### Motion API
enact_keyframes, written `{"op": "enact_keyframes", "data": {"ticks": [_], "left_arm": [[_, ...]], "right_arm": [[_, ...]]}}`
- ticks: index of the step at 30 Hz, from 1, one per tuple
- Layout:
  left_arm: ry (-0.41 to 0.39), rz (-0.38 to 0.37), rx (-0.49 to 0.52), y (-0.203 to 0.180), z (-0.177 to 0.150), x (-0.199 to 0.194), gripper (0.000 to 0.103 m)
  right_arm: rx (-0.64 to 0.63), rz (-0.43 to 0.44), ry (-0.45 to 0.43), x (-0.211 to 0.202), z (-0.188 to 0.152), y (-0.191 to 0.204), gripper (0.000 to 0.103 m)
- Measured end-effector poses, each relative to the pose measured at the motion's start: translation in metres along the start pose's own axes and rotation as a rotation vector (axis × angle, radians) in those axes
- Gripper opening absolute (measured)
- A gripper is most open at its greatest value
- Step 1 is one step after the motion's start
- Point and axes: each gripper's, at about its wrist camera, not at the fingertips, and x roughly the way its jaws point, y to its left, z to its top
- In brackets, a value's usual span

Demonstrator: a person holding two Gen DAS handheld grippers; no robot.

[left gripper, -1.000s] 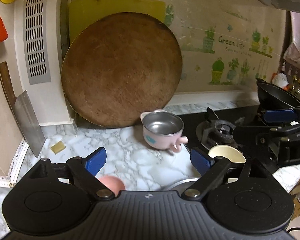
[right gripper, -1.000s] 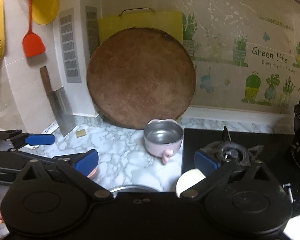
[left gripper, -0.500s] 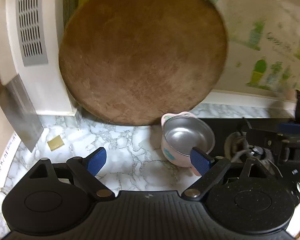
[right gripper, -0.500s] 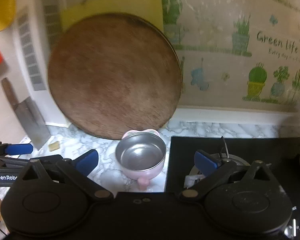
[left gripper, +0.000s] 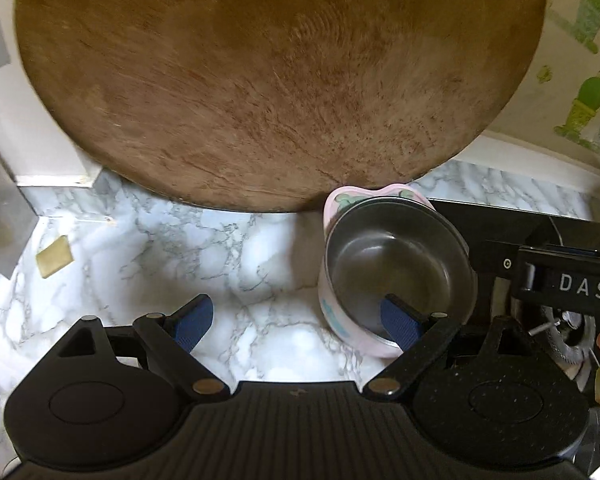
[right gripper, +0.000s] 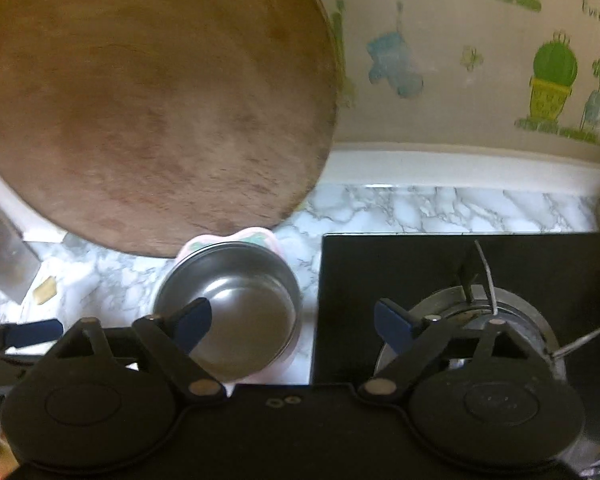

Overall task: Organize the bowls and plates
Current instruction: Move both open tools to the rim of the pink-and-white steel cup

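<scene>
Pretty clearly my home kitchen: grey-veined white marble-look countertop (left gripper: 236, 256), black glass gas stove (right gripper: 420, 264) with a metal burner ring (right gripper: 512, 312), big round worn wooden chopping board (left gripper: 276, 80) leaning on the wall, and a cactus-cartoon backsplash sticker (right gripper: 554, 76).

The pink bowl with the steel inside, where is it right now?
The pink bowl sits on the marble counter, just in front of the round wooden board and left of the black stove.
</scene>
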Motion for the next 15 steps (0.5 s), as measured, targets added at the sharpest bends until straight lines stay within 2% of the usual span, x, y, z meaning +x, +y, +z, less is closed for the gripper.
{"op": "enact_keyframes", "data": {"ticks": [8,11,13,15], "left_arm": [[0.033,0.014,0.0,-0.004,0.01,0.031,0.091],[0.054,0.011,-0.006,-0.003,0.012,0.042,0.09],[0.064,-0.001,-0.013,-0.003,0.013,0.048,0.086],[0.078,-0.012,-0.025,-0.002,0.014,0.053,0.075]], "right_arm": [[0.003,0.006,0.043,0.035,0.006,-0.008,0.079],[0.002,0.01,0.057,0.042,0.006,-0.011,0.074],[0.003,0.01,0.065,0.046,0.005,-0.012,0.071],[0.002,0.012,0.072,0.051,0.006,-0.011,0.067]]}}
